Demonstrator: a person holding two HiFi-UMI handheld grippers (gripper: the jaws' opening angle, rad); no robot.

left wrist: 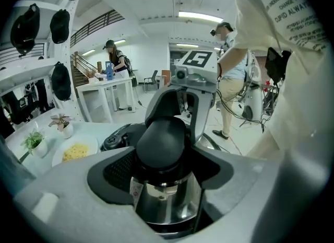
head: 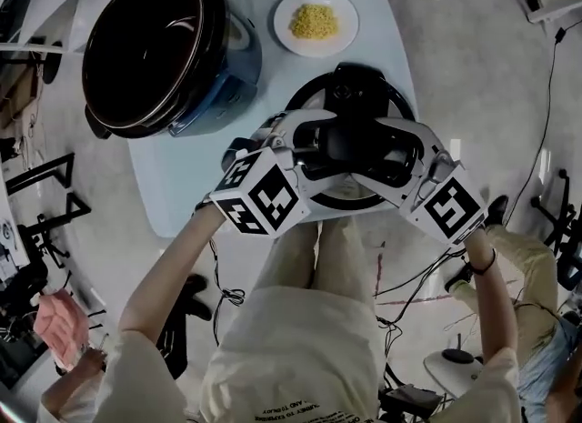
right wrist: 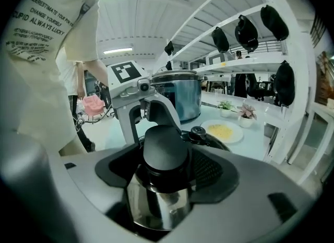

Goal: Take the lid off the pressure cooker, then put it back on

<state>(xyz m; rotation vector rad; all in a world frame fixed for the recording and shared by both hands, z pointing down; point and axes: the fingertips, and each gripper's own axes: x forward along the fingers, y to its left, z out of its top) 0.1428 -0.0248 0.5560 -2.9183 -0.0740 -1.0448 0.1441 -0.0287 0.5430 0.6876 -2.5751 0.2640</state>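
The open pressure cooker pot, dark inside with a blue body, stands at the table's back left. Its round lid lies to the right, near the front edge of the table. I cannot tell whether the lid rests on the table or hangs just above it. The lid's black handle runs crosswise. My left gripper is shut on its left end. My right gripper is shut on the right end. The steel lid shows below the jaws of each.
A white plate of yellow food sits behind the lid, with small potted plants beyond it. The table ends just in front of the lid. Cables and stands cover the floor. White shelves rise to the right.
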